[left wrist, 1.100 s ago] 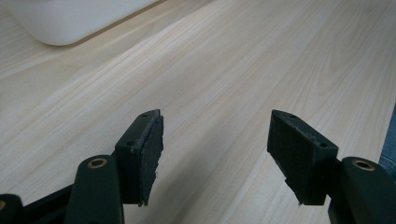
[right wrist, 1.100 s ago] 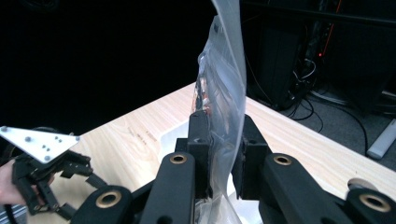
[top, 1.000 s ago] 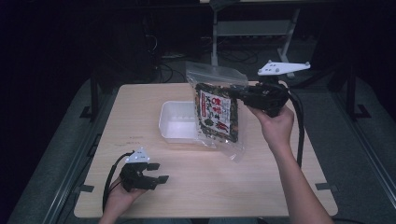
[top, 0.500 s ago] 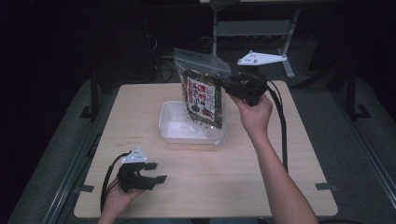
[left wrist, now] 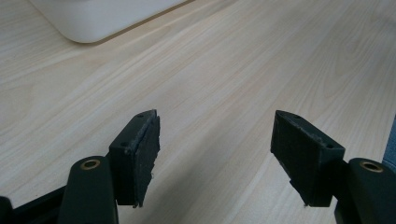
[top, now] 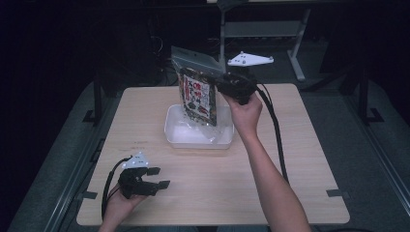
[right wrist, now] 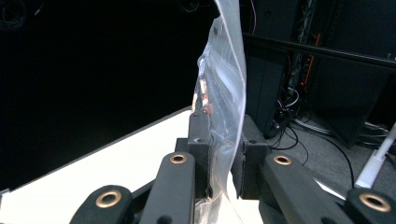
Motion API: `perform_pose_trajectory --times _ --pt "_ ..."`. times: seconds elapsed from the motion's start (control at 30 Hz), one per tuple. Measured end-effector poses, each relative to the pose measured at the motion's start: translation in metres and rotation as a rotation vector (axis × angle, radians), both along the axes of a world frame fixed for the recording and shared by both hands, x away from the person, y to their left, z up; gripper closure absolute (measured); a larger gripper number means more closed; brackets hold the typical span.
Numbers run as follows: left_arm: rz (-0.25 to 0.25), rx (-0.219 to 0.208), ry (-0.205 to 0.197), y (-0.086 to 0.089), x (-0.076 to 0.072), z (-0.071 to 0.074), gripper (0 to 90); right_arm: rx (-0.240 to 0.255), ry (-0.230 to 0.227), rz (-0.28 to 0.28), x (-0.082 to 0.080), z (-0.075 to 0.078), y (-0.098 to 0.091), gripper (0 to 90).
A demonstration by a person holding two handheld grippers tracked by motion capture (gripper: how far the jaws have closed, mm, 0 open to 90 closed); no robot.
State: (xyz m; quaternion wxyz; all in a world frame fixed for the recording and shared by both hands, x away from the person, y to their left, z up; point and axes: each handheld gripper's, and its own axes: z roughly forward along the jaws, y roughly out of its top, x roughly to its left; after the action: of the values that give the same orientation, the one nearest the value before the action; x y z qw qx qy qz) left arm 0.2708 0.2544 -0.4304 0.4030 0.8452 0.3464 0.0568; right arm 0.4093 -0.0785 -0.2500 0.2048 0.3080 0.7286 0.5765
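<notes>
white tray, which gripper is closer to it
Right. The right gripper hangs just above the white tray, clamped on a printed bag whose bottom reaches into it. The left gripper sits open near the table's front edge, apart from it.

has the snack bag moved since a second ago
Yes. The snack bag, held in the right claw, has shifted left in the high view, from right of the white tray to hang over it.

Clear plastic bag (top: 197, 92) with a red, black and white printed pack inside, held at the right gripper (top: 223, 83). Large printed characters on the pack, too small and blurred to read. No other lettering legible.
</notes>
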Motion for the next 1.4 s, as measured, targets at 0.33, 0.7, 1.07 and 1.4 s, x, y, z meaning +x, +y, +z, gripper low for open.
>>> perform_pose_trajectory --times 0.33,0.7,1.07,1.4 --pt "0.005 0.0 0.002 0.002 0.001 -0.001 30.6 -0.006 -0.031 -0.004 0.013 -0.017 0.021 78.8" --pt "0.01 -0.008 0.014 0.003 0.003 -0.001 30.4 -0.014 -0.064 -0.006 0.021 -0.03 0.033 78.7" --pt "0.006 -0.011 0.012 0.002 0.003 0.0 30.4 -0.011 -0.072 -0.012 0.021 -0.05 0.037 78.6" --pt "0.01 -0.027 0.013 0.004 0.003 0.001 30.3 -0.018 -0.082 -0.01 0.017 -0.071 0.04 78.5"
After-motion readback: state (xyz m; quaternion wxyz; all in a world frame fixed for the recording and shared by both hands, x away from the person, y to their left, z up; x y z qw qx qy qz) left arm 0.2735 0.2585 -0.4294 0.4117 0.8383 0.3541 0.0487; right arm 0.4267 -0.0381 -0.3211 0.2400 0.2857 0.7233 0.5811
